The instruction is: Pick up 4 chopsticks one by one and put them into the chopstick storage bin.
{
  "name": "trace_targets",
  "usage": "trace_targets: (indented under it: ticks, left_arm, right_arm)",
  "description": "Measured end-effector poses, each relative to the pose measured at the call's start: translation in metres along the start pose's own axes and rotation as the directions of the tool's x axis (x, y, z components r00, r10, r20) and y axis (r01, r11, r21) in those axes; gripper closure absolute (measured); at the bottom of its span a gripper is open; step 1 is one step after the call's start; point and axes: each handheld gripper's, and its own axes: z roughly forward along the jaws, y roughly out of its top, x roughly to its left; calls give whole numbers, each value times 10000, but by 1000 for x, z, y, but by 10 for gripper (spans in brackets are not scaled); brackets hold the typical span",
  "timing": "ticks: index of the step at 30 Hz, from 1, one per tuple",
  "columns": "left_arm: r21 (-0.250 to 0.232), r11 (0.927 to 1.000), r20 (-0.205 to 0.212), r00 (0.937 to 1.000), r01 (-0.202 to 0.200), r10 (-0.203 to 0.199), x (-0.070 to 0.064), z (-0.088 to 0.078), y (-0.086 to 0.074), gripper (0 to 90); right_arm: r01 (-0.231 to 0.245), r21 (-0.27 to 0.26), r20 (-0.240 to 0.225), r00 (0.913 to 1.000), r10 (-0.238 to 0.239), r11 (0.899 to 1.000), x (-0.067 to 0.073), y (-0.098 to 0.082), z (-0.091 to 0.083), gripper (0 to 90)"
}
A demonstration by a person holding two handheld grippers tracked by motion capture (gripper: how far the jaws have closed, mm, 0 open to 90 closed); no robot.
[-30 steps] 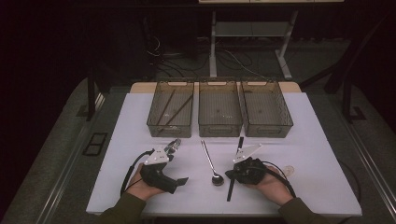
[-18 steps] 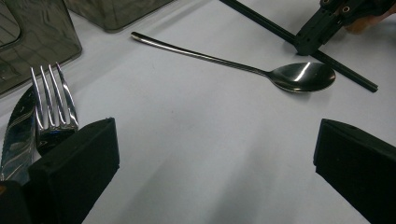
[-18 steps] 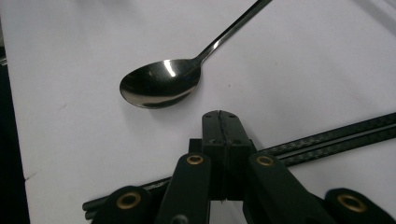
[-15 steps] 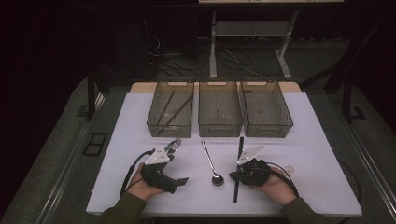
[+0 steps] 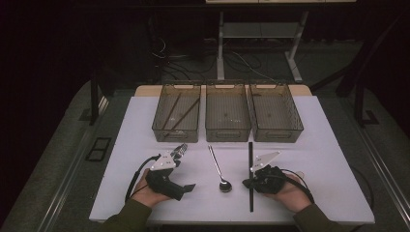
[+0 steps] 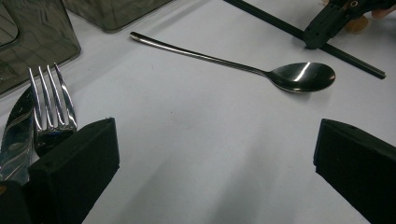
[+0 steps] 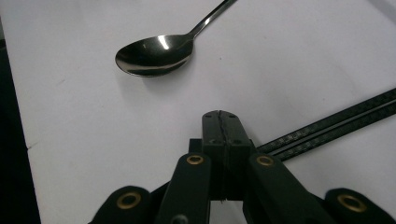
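the white table (image 5: 338, 145) takes up the middle of the high view. along its upper edge stand three smoky bins: the left bin (image 5: 177, 114) with two dark sticks lying in it, the middle bin (image 5: 227, 112) and the right bin (image 5: 275, 113).

my left gripper (image 5: 180, 151) sits lower left of centre in that frame, its fingers (image 6: 79, 163) spread wide apart over bare tabletop, nothing between them. my right gripper (image 5: 248, 182) sits lower right of centre, fingers (image 7: 223, 140) pressed together; the black chopsticks (image 5: 250, 169) run past them, a long upright line just right of centre, but whether the pair is pinched i cannot tell.

the spoon (image 5: 218, 169) lies in the lower middle, between my grippers, bowl toward the bottom edge. a fork (image 6: 50, 100) and a knife blade (image 6: 16, 135) show at the left edge of my left gripper view, just beside one finger.
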Motion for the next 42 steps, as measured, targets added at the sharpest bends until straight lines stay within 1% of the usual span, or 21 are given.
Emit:
trace_targets:
  ticks: [4,5,9,20,24,32,33,38,42]
  left_arm:
    - [2,10000,4,10000,36,-36,0,0,0,0]
    - [12,10000,9,10000,-33,33,0,0,0,0]
    - [8,10000,14,10000,-61,61,0,0,0,0]
    - [18,10000,23,10000,-12,12,0,0,0,0]
    - [35,10000,39,10000,-42,42,0,1,0,0]
    - [59,10000,41,10000,-19,19,0,1,0,0]
    - [57,10000,44,10000,-22,21,0,1,0,0]
    - [48,10000,43,10000,2,-2,0,2,0,0]
    - [48,10000,42,10000,0,0,0,2,0,0]
  right_arm:
    - [9,68,58,10000,-9,10000,-1,-2,-2,899]
    - [-31,99,27,10000,31,9999,-1,-3,-4,899]
    - [-48,123,51,10000,47,9999,-3,-6,-6,899]
    - [-239,232,128,9996,236,9994,-11,-16,-16,899]
    - [-351,219,162,9993,347,9991,-14,-20,-19,899]
    - [-387,258,217,9990,382,9989,-17,-25,-23,899]
    - [-383,256,277,9989,376,9989,-18,-25,-24,899]
    - [-429,263,251,9988,422,9987,-19,-28,-26,899]
    - [-437,134,270,9987,434,9990,-20,-28,-29,889]
